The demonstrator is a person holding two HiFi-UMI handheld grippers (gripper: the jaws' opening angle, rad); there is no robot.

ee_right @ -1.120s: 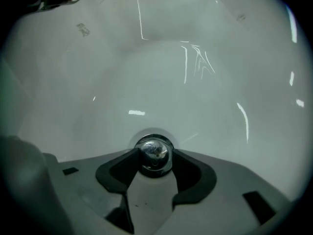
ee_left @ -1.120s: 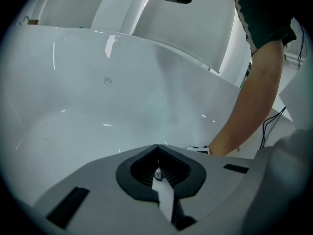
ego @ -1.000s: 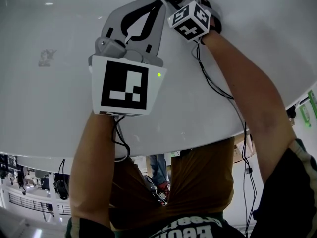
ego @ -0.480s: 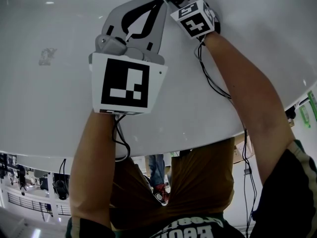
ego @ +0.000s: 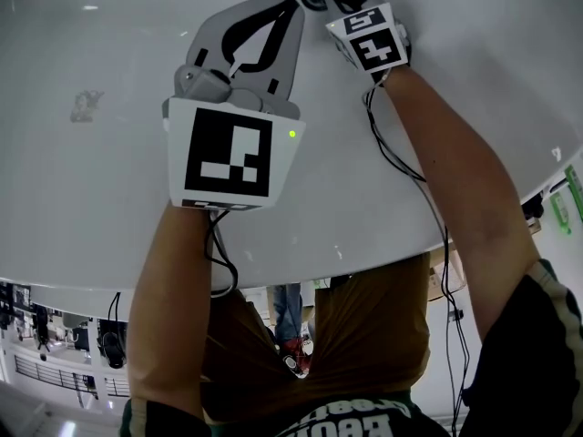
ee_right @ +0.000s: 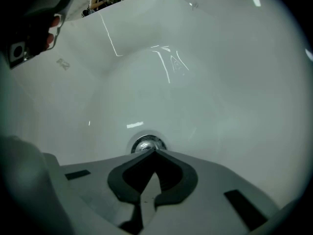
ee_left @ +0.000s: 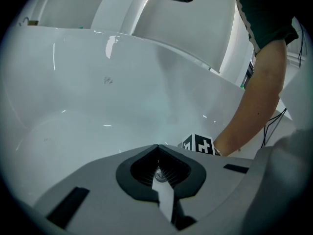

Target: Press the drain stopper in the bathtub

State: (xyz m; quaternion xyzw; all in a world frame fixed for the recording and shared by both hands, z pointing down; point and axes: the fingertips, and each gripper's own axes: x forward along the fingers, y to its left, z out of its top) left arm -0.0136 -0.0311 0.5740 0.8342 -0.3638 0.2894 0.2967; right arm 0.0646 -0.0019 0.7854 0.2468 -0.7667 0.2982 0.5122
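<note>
Beyond the just-closed, empty right gripper (ee_right: 155, 152): drain stopper (ee_right: 145, 143)

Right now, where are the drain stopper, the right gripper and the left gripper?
drain stopper (ee_right: 145, 143), right gripper view: its chrome top.
right gripper (ee_right: 155, 152), right gripper view: where its shut tips meet.
left gripper (ee_left: 157, 146), left gripper view: where its shut tips meet.

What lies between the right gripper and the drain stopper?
Nothing. In the right gripper view the right gripper, its jaws just closed on nothing, has its tip right at the stopper's near edge, with no gap showing.
</note>
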